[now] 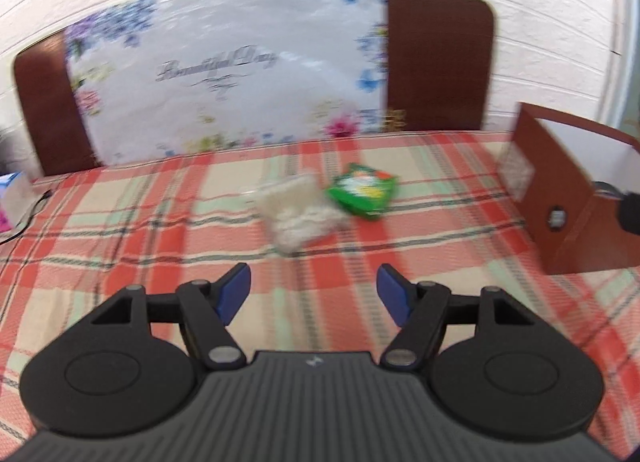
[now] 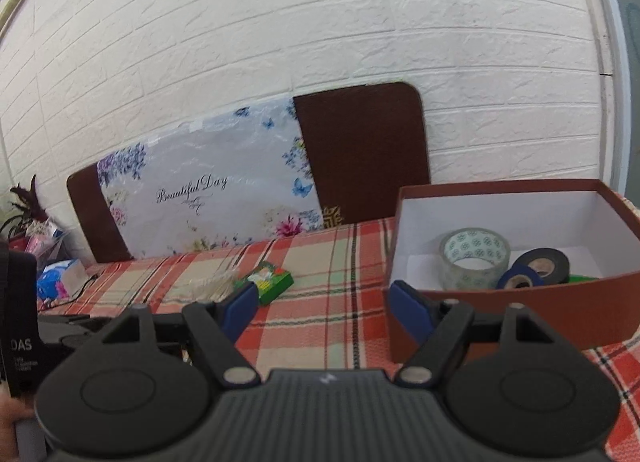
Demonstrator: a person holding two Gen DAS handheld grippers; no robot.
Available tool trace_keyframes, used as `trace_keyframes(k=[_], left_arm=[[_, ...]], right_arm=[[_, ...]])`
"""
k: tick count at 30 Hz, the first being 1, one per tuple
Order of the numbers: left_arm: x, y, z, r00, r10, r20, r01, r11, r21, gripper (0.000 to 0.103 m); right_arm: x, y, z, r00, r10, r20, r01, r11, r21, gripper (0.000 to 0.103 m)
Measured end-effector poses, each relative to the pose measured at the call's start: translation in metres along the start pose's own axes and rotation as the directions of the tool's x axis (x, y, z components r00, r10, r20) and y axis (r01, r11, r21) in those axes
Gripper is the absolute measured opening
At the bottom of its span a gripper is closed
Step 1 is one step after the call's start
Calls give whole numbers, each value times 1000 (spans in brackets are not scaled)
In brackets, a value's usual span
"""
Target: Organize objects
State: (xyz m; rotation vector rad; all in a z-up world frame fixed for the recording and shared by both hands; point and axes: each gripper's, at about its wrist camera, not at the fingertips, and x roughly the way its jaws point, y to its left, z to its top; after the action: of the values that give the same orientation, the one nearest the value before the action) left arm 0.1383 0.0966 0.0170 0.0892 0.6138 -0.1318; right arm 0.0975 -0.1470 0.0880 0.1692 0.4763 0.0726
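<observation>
1. Step in hand: approach. The left hand-held gripper [image 1: 314,294] is spread and empty, pointed at two loose items on the plaid-covered tabletop [image 1: 120,222]; nothing lies between its blue pads.
2. Clear plastic bag of pale contents [image 1: 298,214]: on the tabletop ahead of the left hand-held gripper, touching or just beside the green packet [image 1: 360,192]. Blurred; contents not identifiable.
3. Green packet: small, printed front, text too blurred to read.
4. Brown open box, white inside [image 2: 520,302]: to the right, near the right hand-held gripper [image 2: 324,304], which is also spread and empty. Holds a clear tape roll [image 2: 474,258], a black tape roll [image 2: 542,264], a blue tape roll [image 2: 520,280] and something green, mostly hidden.
5. Next move, as judged: bring the left pads down around the bag or packet, close, then carry it to the box.
6. Writing: floral panel [image 2: 208,190] leaning on the white brick wall reads "Beautiful Day"; a black device at the left edge shows "DAS".
</observation>
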Motion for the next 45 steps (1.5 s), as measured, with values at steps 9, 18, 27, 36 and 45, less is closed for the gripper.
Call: trace_keyframes(k=[9,18,27,36,45], left_arm=[[38,68,-47,998,60,17,-56,986,-154,83],[41,64,-50,998,52,40,-46,990,-131,86],[45,68,-49,998,28,58,-18,985,-169,87],[47,63,-48,998,54,42,-47,989,-138,88],[50,57,-46,995,97,12,-95,990,-103,95]], right_arm=[[79,50,-14,994,55,-91,-73,975,-211,77],[199,57,-17,996,-9,-86,-37,856,-516,86],[249,64,-7,976,131,-173,-201,844,-498,70],[169,49,-46,981,42,-189,-119,902,-416,66],[32,22,-105,977,-6,-213,-71,934,-350,65]])
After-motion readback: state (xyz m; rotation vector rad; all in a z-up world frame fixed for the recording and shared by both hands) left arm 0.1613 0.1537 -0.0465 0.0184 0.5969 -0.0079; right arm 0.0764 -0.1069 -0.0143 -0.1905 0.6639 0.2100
